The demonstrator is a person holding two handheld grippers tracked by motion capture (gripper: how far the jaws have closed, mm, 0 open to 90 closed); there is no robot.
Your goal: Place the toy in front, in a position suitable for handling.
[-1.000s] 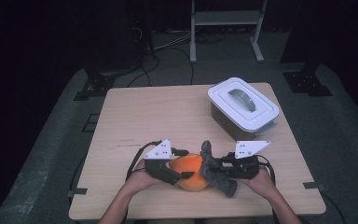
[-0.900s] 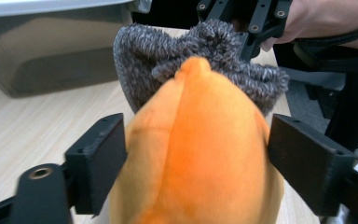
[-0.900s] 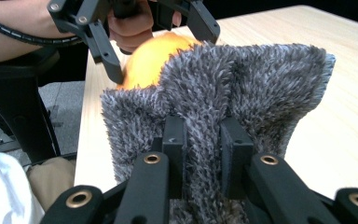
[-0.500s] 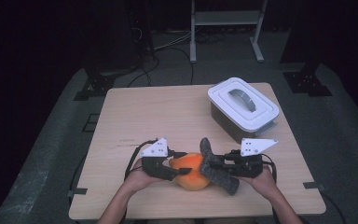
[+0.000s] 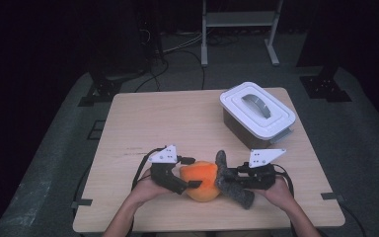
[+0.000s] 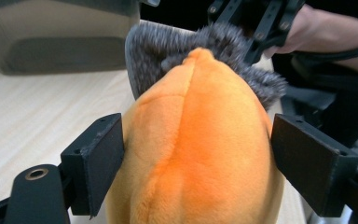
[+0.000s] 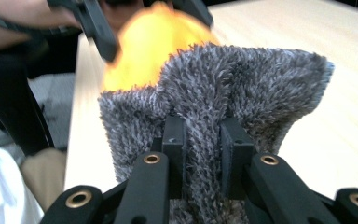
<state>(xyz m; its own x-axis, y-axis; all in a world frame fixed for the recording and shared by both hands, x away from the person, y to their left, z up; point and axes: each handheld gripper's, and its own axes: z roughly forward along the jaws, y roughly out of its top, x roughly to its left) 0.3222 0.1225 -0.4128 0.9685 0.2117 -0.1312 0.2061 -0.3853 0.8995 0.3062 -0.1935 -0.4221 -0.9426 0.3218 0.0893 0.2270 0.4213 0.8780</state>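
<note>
An orange plush toy (image 5: 202, 180) with a grey fuzzy part (image 5: 231, 184) lies near the table's front edge. My left gripper (image 5: 190, 173) is shut on the orange body (image 6: 196, 149), one jaw pressed on each side. My right gripper (image 5: 229, 177) is shut on the grey fuzzy part (image 7: 223, 112), pinching a fold of it between its fingers (image 7: 175, 149). In the right gripper view the orange body (image 7: 144, 42) shows behind the grey part, with the left gripper beyond it.
A white lidded bin (image 5: 256, 112) with a grey handle stands at the back right of the wooden table (image 5: 168, 123); its grey wall (image 6: 60, 42) shows in the left gripper view. Cables trail from both grippers. Dark floor surrounds the table.
Both grippers and the plush have shifted slightly toward the front edge; the grips on the orange body and the grey part look unchanged.
</note>
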